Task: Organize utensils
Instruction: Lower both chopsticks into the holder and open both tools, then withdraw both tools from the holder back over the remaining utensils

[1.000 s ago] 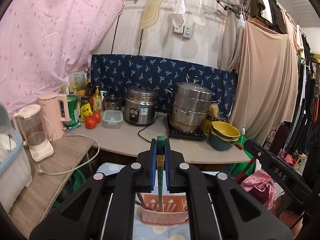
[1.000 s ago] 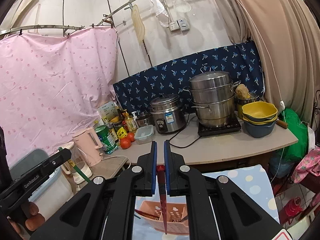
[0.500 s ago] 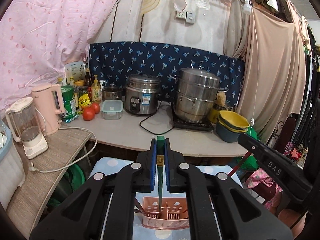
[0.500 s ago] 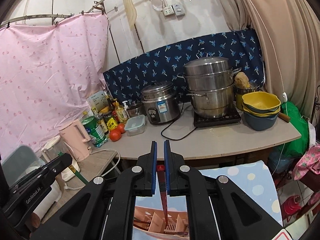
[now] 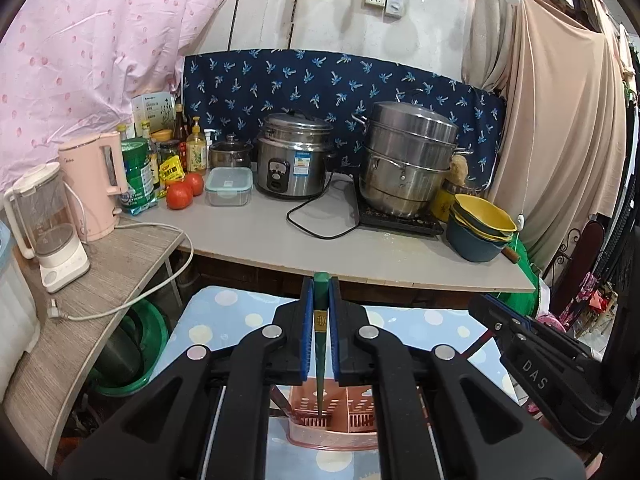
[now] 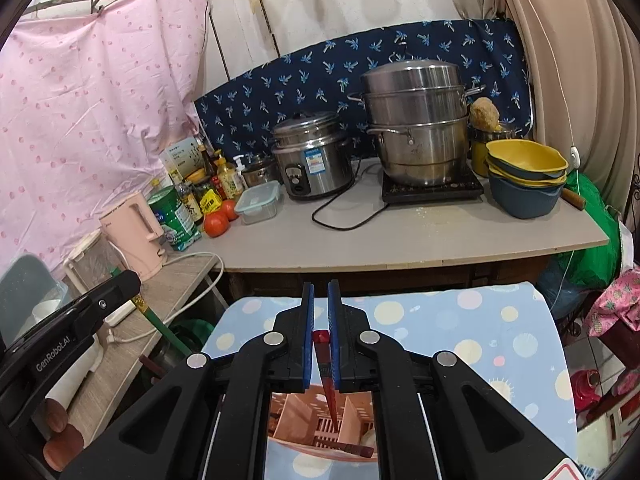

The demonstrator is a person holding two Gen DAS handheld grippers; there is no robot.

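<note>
Both grippers hover over the pink caddy at 6 o'clock. Left gripper jaws clamp a green chopstick; right gripper jaws pinch a red chopstick. Next, I judge: lower, then release.

The left hand-held gripper is matt black plastic with blue pads that look rubbery, and the right hand-held gripper is made the same way. Below each sits a pink basket of slotted, slightly glossy plastic. Beneath it lies a dotted cloth — soft, matt, pale blue. Ahead of the fingers, the desk is a smooth, dull grey board. On it stand a rice cooker and a steamer pot — brushed, shiny metal. Far behind hangs a pink sheet of thin, creased cloth.
</note>
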